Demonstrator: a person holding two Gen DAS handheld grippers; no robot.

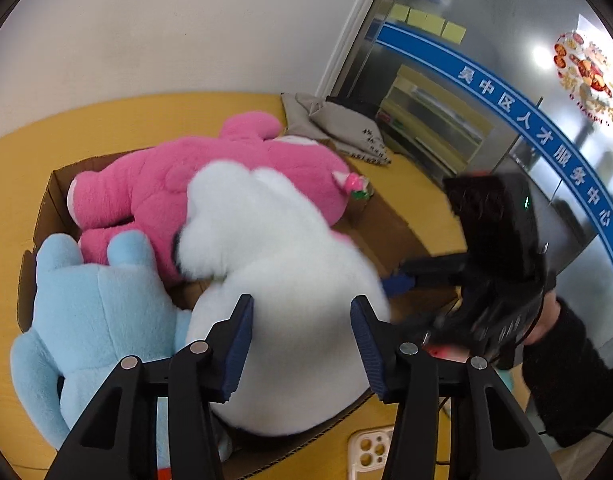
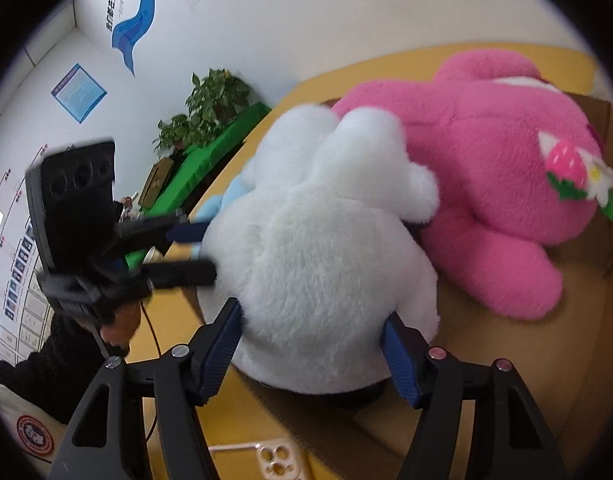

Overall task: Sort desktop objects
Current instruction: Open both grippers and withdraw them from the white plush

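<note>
Three plush toys are already gathered in the box (image 1: 58, 184): the pink toy (image 1: 154, 184) at the back, the blue toy (image 1: 94, 312) at its near corner, the white toy (image 1: 282, 280) on top. The white toy is bracketed by the half-open left gripper (image 1: 302, 344) and right gripper (image 2: 312, 356) (whether either one's pads press the fur cannot be told). A phone case (image 1: 368, 452) is left on the desk, seemingly unsorted.

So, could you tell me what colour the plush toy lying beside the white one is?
Pink, clearest in the right wrist view.
</note>
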